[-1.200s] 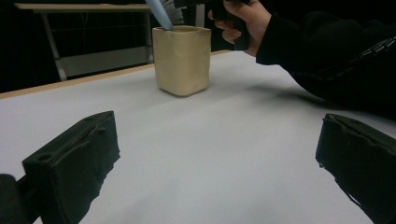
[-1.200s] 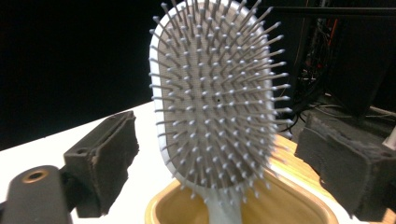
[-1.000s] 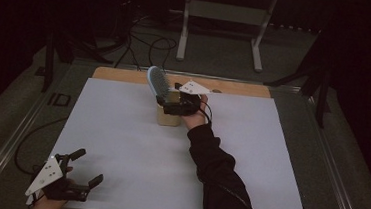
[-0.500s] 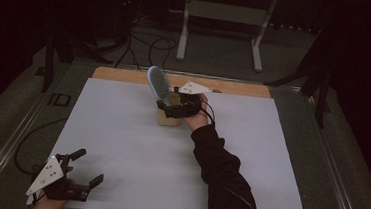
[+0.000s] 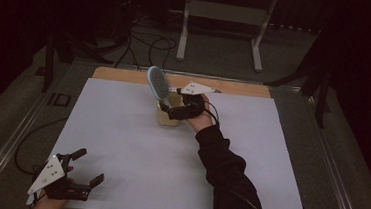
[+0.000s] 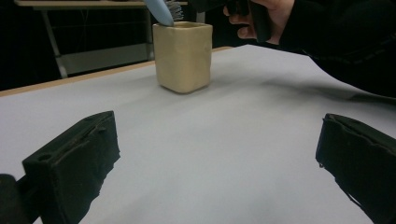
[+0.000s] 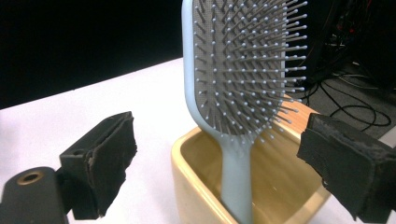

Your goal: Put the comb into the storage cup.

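Right hand-held gripper (image 5: pixel 173 112) back off hairbrush (image 5: pixel 157 82)

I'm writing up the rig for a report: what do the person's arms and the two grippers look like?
Both grippers are black, each with two blocky, rough-surfaced black jaws. The left gripper carries a pale three-cornered plate with small dark dots, as does the right gripper; a thin dark cable loops beside the right one. The right arm wears a long black sleeve.
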Demonstrator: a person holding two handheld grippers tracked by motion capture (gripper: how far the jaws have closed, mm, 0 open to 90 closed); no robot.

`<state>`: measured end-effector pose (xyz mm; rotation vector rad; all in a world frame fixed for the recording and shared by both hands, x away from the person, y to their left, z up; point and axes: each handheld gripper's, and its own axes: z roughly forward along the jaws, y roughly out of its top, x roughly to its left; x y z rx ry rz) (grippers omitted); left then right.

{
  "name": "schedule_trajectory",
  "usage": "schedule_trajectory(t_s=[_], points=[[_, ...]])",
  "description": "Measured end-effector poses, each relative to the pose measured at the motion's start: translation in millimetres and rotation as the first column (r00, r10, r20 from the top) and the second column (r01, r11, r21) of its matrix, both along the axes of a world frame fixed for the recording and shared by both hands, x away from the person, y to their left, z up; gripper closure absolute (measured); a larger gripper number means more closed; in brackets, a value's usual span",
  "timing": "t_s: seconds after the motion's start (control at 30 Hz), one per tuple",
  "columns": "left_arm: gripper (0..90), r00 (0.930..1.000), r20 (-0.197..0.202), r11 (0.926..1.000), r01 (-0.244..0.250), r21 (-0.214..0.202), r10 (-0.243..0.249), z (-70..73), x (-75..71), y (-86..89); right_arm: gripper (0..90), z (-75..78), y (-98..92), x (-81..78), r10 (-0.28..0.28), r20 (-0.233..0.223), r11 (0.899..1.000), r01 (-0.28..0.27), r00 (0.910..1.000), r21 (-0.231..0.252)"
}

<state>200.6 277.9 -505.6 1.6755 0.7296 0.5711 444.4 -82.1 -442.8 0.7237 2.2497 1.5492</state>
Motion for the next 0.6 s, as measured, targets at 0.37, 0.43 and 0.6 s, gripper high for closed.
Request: schedule_trajectory(t_s=[0.37,0.43,0.6], points=[[0.0,0.9999,-0.008,1.0,-0.01,-0.002,0.01,-1.1,-1.2,1.5,9.7,5.6,-14.8,-5.7,-0.001,0.014,1.0,0.002,0.9999,-0.019],[0.0,0.9999,-0.003,0.9999,-0.014,0.0,0.014,-0.4,-2.8,2.1,9.8,6.7,-18.1,-7.4,-0.01,0.009,1.0,0.01,0.9999,-0.015],[0.0,0.9998,-0.004,0.9998,-0.017,0.002,0.017,-0.5,-3.3,2.2,9.8,8.8,-25.4,-11.9,-0.012,0.011,1.0,0.012,0.9999,-0.028]])
